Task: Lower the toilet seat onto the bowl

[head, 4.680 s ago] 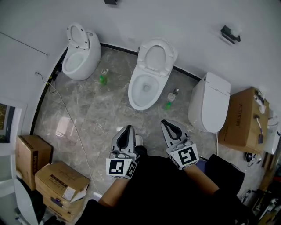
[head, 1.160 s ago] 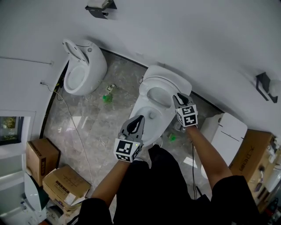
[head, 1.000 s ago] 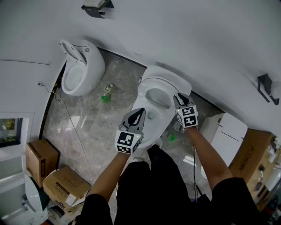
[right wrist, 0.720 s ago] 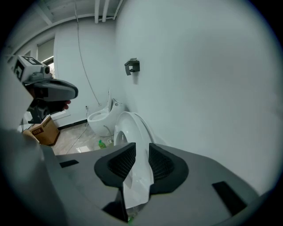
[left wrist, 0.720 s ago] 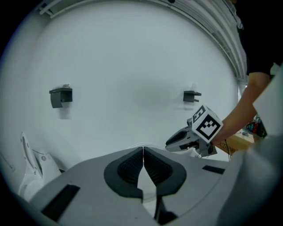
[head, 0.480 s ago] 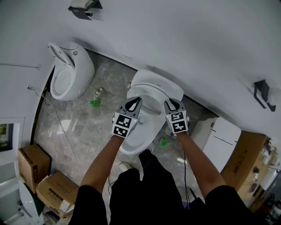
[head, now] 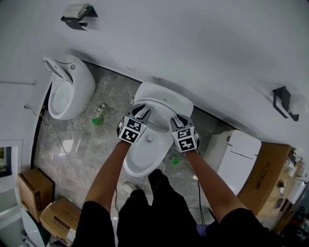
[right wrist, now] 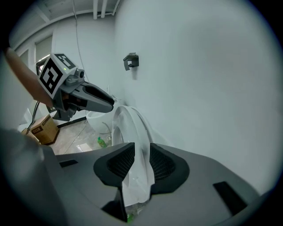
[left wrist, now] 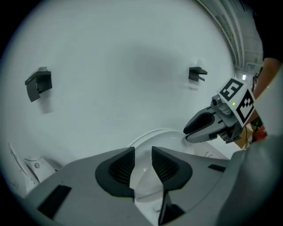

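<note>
The white toilet (head: 143, 153) stands against the wall with its seat (head: 163, 100) raised upright. My left gripper (head: 141, 110) is at the seat's left edge and my right gripper (head: 179, 119) at its right edge. In the left gripper view the left gripper (left wrist: 142, 162) has its jaws opening, with the seat's rim (left wrist: 155, 137) just ahead in the gap. In the right gripper view the right gripper (right wrist: 141, 160) has its jaws opening too, and the seat's rim (right wrist: 128, 128) stands between them, nearly filling the gap. Each view shows the other gripper, the right one (left wrist: 189, 129) and the left one (right wrist: 110, 104).
A second toilet (head: 65, 91) stands at the left and a closed one (head: 235, 157) at the right. Green bottles (head: 96, 121) (head: 175, 160) lie on the marble floor. Cardboard boxes (head: 33, 188) (head: 266, 173) sit at both sides. Black holders (head: 77, 12) (head: 284, 101) hang on the wall.
Both grippers have risen from the bowl's sides to the raised seat's edges. The left gripper has gone from shut to open. The right one now straddles the rim.
</note>
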Demonstrator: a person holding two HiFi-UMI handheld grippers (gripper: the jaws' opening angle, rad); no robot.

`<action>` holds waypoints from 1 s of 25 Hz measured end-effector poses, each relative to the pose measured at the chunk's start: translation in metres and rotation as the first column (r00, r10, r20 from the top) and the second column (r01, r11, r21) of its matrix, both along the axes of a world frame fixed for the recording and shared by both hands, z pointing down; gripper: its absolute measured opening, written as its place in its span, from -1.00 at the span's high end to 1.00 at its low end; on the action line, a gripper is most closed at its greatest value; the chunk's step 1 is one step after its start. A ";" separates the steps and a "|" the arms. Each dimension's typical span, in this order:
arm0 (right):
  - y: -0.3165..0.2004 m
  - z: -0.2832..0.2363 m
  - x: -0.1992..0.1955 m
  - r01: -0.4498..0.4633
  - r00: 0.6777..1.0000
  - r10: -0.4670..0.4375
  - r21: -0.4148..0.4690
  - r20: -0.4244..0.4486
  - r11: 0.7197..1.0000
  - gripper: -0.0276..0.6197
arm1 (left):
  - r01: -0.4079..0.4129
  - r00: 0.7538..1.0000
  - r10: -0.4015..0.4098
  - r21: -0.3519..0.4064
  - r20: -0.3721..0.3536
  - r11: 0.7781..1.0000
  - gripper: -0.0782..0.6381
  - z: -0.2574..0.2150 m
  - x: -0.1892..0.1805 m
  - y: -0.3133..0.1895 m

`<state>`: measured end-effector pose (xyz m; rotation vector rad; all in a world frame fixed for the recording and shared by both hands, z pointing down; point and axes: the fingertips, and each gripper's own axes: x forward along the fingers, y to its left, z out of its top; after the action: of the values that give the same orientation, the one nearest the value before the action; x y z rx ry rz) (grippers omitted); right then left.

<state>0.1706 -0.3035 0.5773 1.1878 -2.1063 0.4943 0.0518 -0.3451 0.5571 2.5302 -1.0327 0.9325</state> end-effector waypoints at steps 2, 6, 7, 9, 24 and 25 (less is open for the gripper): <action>0.002 0.004 0.002 -0.003 1.000 0.003 -0.016 -0.002 1.000 0.55 | -0.022 1.000 0.022 -0.020 0.019 1.000 0.42 0.007 0.005 -0.001; 0.005 0.008 0.004 -0.001 1.000 0.000 -0.027 -0.013 1.000 0.55 | -0.062 0.997 0.062 -0.002 0.053 0.998 0.39 0.005 0.015 -0.006; 0.004 0.009 0.005 -0.001 1.000 0.001 -0.026 -0.015 1.000 0.55 | -0.066 0.996 0.066 0.003 0.056 0.998 0.36 0.003 0.018 -0.009; 0.002 0.009 0.008 -0.010 1.000 0.010 -0.031 -0.015 0.999 0.56 | -0.087 0.994 0.086 0.007 0.068 0.996 0.34 0.003 0.025 -0.012; -0.008 0.006 0.002 -0.020 0.999 0.019 -0.026 -0.045 0.999 0.63 | -0.180 0.971 0.175 0.020 0.166 0.983 0.38 0.012 0.027 -0.020; -0.006 0.005 0.001 -0.022 0.999 0.020 -0.027 -0.043 0.999 0.64 | -0.180 0.970 0.174 0.022 0.167 0.983 0.38 0.012 0.026 -0.018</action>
<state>0.1711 -0.3096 0.5822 1.1958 -2.0467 0.5016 0.0776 -0.3635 0.5692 2.6466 -0.8849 1.1997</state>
